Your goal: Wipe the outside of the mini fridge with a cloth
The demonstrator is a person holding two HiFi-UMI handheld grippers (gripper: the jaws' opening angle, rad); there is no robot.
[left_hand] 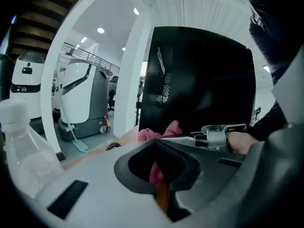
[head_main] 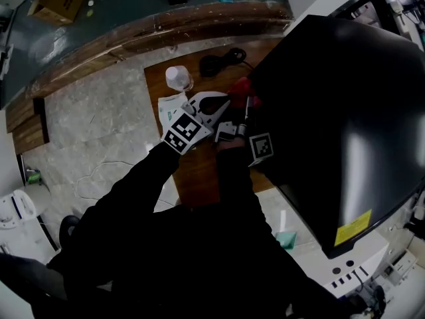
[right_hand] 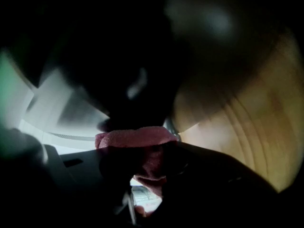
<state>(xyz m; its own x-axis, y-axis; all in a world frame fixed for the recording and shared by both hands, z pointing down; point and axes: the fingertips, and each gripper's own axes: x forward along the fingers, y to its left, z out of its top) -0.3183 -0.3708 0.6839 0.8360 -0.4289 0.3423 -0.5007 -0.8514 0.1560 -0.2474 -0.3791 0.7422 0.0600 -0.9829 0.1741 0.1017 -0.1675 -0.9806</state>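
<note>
The black mini fridge (head_main: pixel 345 98) stands at the right on a white base, its dark side filling the left gripper view (left_hand: pixel 204 80). A red-pink cloth (head_main: pixel 240 87) is bunched against its near corner. My white left gripper (head_main: pixel 222 104) points at the cloth, and its jaws (left_hand: pixel 159 140) meet at the tips with the cloth (left_hand: pixel 161 129) pinched there. My right gripper (head_main: pixel 244 110) sits just beside it, also at the cloth. In the right gripper view, the cloth (right_hand: pixel 135 139) lies folded across the right gripper (right_hand: pixel 149 163), whose dark jaws are shut on it.
Both grippers work over a brown wooden board (head_main: pixel 199 171). A clear plastic bottle (head_main: pixel 178 78) and a white packet (head_main: pixel 171 105) lie just left of the left gripper. A coiled black cable (head_main: pixel 222 62) lies behind the cloth. A white machine (left_hand: pixel 78 99) stands in the background.
</note>
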